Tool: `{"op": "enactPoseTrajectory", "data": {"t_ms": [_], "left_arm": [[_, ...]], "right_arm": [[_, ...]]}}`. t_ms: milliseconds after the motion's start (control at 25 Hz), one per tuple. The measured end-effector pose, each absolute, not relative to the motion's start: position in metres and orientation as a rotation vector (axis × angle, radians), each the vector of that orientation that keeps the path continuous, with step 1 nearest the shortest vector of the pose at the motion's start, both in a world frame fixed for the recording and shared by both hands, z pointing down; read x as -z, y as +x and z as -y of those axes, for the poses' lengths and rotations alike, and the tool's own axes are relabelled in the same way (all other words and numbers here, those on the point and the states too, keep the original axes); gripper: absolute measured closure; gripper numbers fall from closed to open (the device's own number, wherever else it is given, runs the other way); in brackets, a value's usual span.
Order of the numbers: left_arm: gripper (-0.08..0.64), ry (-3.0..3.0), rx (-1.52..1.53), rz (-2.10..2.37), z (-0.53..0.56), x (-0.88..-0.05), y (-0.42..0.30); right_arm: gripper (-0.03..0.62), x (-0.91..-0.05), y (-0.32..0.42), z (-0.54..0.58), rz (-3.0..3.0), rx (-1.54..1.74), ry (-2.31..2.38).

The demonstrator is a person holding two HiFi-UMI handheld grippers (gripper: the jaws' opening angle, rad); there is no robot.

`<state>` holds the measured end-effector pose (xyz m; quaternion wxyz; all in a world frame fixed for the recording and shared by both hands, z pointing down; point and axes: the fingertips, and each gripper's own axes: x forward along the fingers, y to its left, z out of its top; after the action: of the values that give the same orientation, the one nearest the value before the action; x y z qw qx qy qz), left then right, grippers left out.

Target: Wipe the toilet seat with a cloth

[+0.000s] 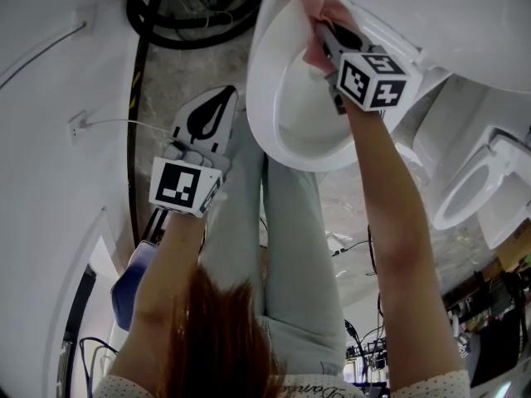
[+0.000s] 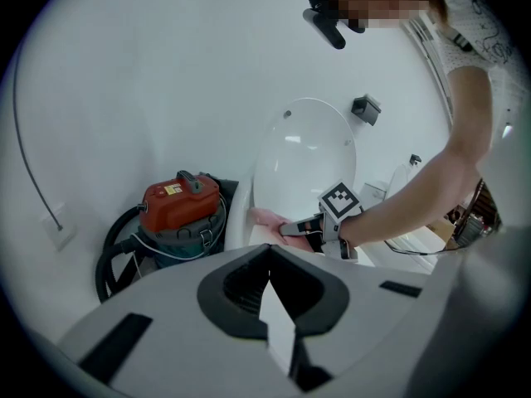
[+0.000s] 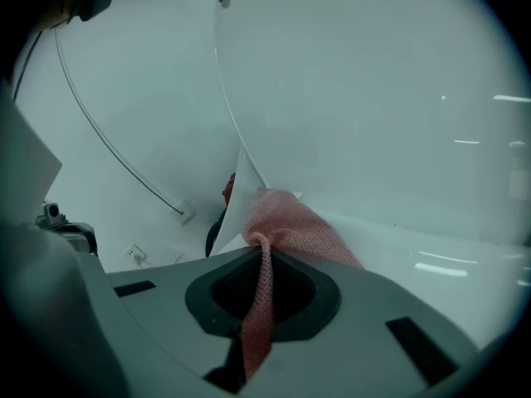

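Note:
In the head view a white toilet's seat rim [image 1: 278, 81] curves at the top. My right gripper [image 1: 319, 33] reaches over the far rim, shut on a pink cloth [image 1: 322, 5] that is pressed against the seat near the raised lid [image 3: 373, 98]. The right gripper view shows the cloth [image 3: 290, 222] bunched ahead of the jaws, a strip of it clamped between them, resting on the white seat [image 3: 440, 255]. My left gripper [image 1: 221, 98] hangs left of the bowl, above the floor, jaws together and holding nothing. From the left gripper view I see the lid [image 2: 303, 156], the cloth [image 2: 264, 218] and the right gripper [image 2: 290, 229].
A red canister vacuum [image 2: 178, 199] with a black hose [image 1: 187, 23] stands by the wall, left of the toilet. A second toilet [image 1: 477, 185] sits at the right. The left wall carries a socket [image 1: 76, 127] and a thin cord. Cables lie on the floor near the person's legs.

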<state>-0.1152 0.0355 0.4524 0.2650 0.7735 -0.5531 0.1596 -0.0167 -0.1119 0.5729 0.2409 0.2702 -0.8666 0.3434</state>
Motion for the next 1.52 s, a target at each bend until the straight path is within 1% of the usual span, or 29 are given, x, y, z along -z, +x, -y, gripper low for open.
{"op": "enactPoseTrajectory", "data": {"t_ms": [520,1520], "left_arm": [[0.559,2.093,-0.428,1.494,-0.042,-0.453,-0.109],[0.559,2.119,-0.437,1.467,-0.054,-0.452,-0.092]], "right_arm": [[0.571,-0.570,0.032,0.135,2.350,-0.947,0.947],[0.571,-0.565,0.090,0.143,2.285,-1.041,1.155]]}}
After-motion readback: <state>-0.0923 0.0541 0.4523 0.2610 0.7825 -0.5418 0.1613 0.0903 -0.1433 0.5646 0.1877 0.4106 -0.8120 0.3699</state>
